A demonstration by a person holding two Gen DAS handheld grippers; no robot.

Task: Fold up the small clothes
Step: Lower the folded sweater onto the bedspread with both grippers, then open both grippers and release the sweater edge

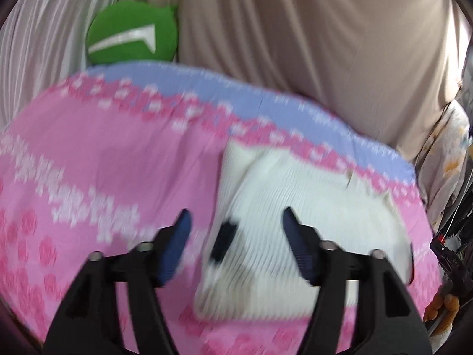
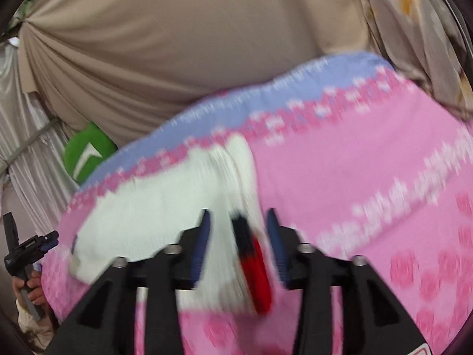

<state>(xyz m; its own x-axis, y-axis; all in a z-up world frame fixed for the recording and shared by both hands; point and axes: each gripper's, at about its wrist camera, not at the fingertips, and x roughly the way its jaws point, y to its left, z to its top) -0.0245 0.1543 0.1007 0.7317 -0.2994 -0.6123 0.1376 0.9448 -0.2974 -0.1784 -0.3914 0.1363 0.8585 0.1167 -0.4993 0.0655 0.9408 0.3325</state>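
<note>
A small white ribbed garment (image 1: 298, 222) lies on a pink flowered sheet (image 1: 103, 159). In the left wrist view it has a dark patch (image 1: 224, 242) near its left edge. My left gripper (image 1: 236, 219) is open just above that edge, with nothing between its blue pads (image 1: 295, 236). In the right wrist view the garment (image 2: 153, 207) lies left of centre, and its edge carries a black and red stripe (image 2: 254, 269). My right gripper (image 2: 238, 219) is open, and the striped edge lies between its fingers, not gripped. Both views are motion-blurred.
The sheet has a lilac border (image 1: 236, 94) at the far side. Beige cloth (image 1: 295, 29) hangs behind it. A green cushion (image 1: 133, 34) sits at the back left. The other gripper and a hand (image 2: 26, 266) show at the left of the right wrist view.
</note>
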